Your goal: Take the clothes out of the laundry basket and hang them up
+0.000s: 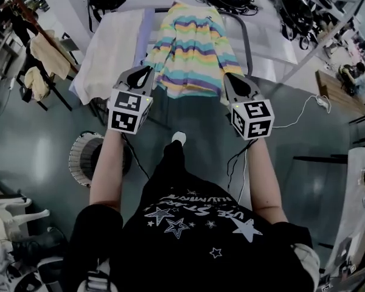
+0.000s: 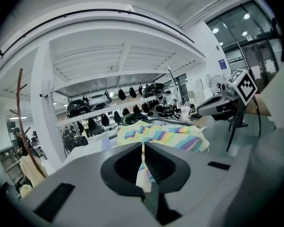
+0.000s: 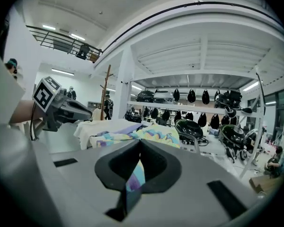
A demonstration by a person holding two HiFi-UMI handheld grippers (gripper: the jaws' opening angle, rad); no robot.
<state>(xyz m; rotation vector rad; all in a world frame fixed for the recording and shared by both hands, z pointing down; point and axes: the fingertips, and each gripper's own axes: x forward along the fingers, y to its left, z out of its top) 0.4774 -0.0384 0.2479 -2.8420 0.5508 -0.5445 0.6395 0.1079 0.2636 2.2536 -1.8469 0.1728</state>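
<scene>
Site: large open lab or workshop hall, not a home. Evidence:
- white shelving [image 3: 180, 106] at 12 o'clock, carrying rows of black helmet-like gear [image 3: 191, 96]
- mezzanine railing [image 3: 57, 39] at 10 o'clock
- polished grey floor [image 1: 36, 157] with loose cables [image 1: 299, 109]
- glass partitions [image 2: 246, 37] at 2 o'clock
- ceiling strip lights [image 3: 49, 27]

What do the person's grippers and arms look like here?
Both the left gripper and right gripper are grey, tapering to a point, each carrying a white cube with black square markers and trailing a black cable. The person wears a black short-sleeved T-shirt printed with white stars.
</scene>
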